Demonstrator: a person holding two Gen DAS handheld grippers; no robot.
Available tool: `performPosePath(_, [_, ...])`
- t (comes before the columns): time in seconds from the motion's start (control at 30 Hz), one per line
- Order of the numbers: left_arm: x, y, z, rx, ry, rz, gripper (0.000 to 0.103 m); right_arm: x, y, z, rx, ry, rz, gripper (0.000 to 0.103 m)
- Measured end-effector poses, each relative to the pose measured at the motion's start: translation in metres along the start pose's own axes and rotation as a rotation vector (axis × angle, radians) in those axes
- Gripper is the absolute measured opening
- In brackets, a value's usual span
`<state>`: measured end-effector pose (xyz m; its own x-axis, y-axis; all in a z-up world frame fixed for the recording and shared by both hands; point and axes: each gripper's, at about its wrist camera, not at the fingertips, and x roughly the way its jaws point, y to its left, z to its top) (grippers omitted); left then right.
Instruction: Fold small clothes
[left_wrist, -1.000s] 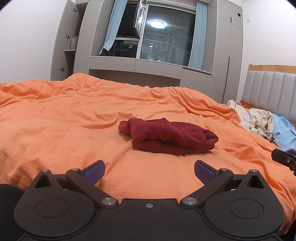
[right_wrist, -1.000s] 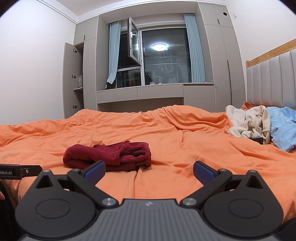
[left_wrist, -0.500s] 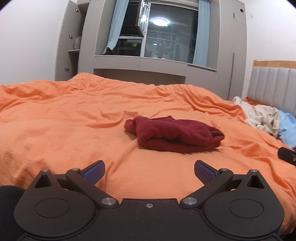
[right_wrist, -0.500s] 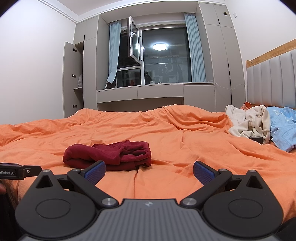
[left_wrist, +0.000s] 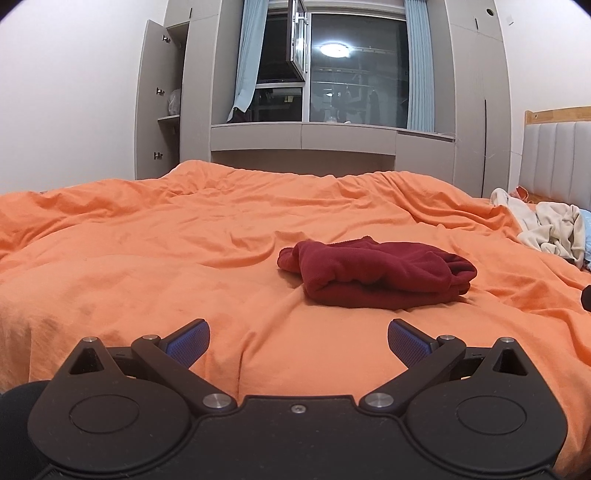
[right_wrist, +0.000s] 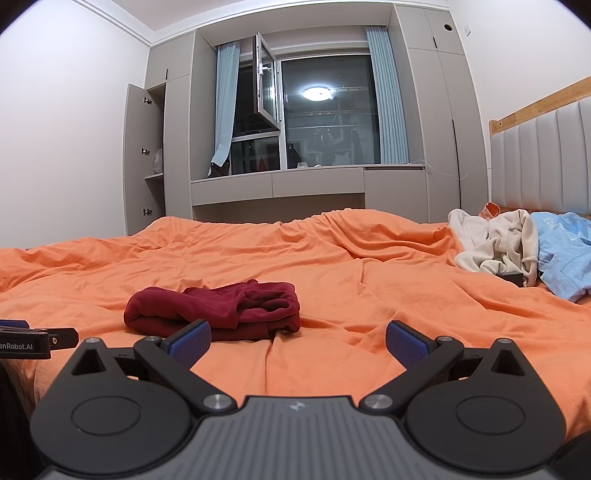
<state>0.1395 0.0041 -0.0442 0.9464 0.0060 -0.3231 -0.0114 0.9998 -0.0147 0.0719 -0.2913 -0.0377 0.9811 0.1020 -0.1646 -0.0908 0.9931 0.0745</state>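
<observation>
Garment: dark red fleece garment (left_wrist: 376, 273), folded into a thick, lumpy bundle, lying mid-bed on the rumpled orange bed cover (left_wrist: 147, 258); untouched by either tool.
Left gripper (left_wrist: 298, 336): jaws spread wide, nothing between them, hovering short of the bundle's near edge.
Right gripper (right_wrist: 298, 338): jaws likewise spread and empty, the bundle ahead and to the left.
Stage: likely 1 fold finished or close to it; 2 more pieces apparently waiting.
Risk, slippage: thick, springy layers probably prone to sliding open under a pinch on the top layer only.
Risk, cover: soft wrinkled bedding just below, easily caught together with the fleece on a low approach.
Risk, collision: both tools close side by side near the bed edge; possible knock on converging.
Nearby: crumpled cream-coloured garment (right_wrist: 495, 243) and light blue shirt (right_wrist: 565, 251) heaped by the grey padded headboard (right_wrist: 543, 155), well apart from the bundle.
Obstruction: none between jaws and bundle.
</observation>
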Motion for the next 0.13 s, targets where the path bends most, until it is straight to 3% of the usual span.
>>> performPosePath(0.13, [0.0009, -0.0001, 0.0010, 0.000, 0.005, 0.003, 0.102, -0.0001, -0.0001, -0.0001, -0.001, 0.000, 0.000, 0.103])
